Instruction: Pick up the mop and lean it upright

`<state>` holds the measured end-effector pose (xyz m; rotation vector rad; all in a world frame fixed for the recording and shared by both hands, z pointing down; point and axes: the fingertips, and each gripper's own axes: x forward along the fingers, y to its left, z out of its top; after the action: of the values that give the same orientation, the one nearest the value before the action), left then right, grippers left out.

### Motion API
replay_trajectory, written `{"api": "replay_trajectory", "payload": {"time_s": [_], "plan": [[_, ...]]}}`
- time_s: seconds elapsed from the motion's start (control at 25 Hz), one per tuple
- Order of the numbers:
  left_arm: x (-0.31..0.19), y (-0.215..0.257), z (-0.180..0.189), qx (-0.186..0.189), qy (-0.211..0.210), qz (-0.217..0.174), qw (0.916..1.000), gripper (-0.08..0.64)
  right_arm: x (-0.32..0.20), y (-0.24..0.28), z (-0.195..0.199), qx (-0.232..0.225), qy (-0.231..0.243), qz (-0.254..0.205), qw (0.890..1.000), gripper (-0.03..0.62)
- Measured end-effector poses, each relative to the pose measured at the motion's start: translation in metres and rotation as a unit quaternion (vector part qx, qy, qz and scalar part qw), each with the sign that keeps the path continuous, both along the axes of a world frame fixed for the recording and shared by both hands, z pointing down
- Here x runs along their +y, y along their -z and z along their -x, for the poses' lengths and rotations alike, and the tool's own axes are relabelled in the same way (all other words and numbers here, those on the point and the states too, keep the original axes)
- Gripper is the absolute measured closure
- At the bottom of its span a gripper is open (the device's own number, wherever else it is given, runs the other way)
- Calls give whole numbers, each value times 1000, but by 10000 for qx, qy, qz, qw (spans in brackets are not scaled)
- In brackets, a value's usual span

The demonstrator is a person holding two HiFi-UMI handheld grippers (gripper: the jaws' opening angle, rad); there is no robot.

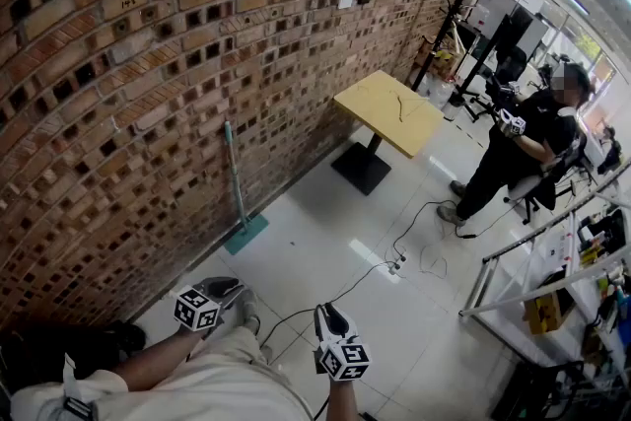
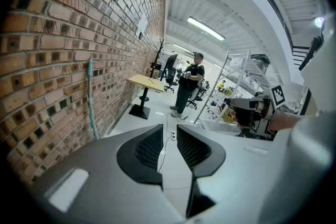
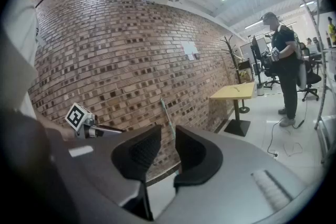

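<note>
The mop [image 1: 235, 177] stands upright against the brick wall, its teal handle leaning on the bricks and its teal head [image 1: 245, 234] on the white floor. The handle also shows in the left gripper view [image 2: 92, 97] and, past the jaws, in the right gripper view [image 3: 168, 118]. My left gripper [image 1: 222, 289] hovers low near my knees, well short of the mop, with its jaws a little apart and nothing between them [image 2: 169, 139]. My right gripper [image 1: 330, 318] is beside it, also slightly parted and empty [image 3: 168, 144].
A yellow table [image 1: 387, 110] on a black pedestal stands by the wall beyond the mop. A person in black [image 1: 518, 148] stands at the right. A cable and power strip [image 1: 394, 261] lie on the floor. A metal rack [image 1: 552, 281] fills the right side.
</note>
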<state>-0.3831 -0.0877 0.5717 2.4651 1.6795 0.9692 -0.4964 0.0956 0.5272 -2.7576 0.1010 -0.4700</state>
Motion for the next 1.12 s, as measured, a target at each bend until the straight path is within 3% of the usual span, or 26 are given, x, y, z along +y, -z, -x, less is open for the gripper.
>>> {"api": "replay_trajectory", "payload": {"time_s": [0.76,1.12], "plan": [[32,-20,-149,-184,357,-191,9990,465,50,-3,-178,-109,434,229,9987,509],[44,-24,-224,-241,437,-74,9987,463,88,-9,-254,-281,254,245,9990,512]]}}
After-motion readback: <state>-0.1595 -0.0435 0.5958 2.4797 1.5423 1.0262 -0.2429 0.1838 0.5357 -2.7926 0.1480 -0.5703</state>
